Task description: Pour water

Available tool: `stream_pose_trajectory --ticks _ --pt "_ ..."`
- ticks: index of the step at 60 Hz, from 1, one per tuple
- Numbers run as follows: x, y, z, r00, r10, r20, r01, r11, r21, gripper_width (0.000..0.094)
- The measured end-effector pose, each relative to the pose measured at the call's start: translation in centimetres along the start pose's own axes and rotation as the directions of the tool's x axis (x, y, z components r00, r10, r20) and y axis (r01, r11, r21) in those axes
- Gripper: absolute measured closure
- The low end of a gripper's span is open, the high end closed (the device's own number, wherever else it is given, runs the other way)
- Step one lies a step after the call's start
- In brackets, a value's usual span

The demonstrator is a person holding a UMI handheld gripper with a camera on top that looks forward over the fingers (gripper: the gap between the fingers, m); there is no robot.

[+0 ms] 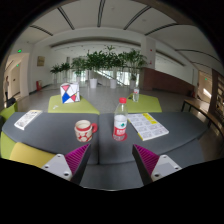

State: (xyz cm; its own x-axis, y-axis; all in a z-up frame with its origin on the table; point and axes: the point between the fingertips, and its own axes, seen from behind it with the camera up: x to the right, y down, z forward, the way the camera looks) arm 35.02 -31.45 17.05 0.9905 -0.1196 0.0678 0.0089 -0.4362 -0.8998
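The gripper sits low over a dark grey table, its jaws spread wide and holding nothing. A magenta pad lines the inner face of one finger and another magenta pad lines the other.

Just ahead of the jaws, apart from them, two things stand upright on the table. One is a white mug with a red pattern; the pattern is too small to read. Near it, on the other side, stands a clear plastic water bottle with a red cap and a red label; the brand cannot be read.

Beside the bottle lies a printed sheet, its text too small to make out. Another paper lies beyond the mug, toward the table's far side.

Farther back, yellow-green table sections meet the grey one. On them stands a white box with red and blue shapes. Behind it a row of tall green potted plants stands in a bright hall with large windows.
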Motion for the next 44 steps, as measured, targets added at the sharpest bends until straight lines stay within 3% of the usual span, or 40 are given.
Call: stream_pose_trajectory --ticks 21,44 --pt "-2.5 0.7 -17.7 1.000 -0.010 -0.025 0.012 0.998 0.059 0.0079" --pt "-2.5 1.7 -22.3 0.999 -0.033 -0.035 0.035 0.997 0.065 0.0077"
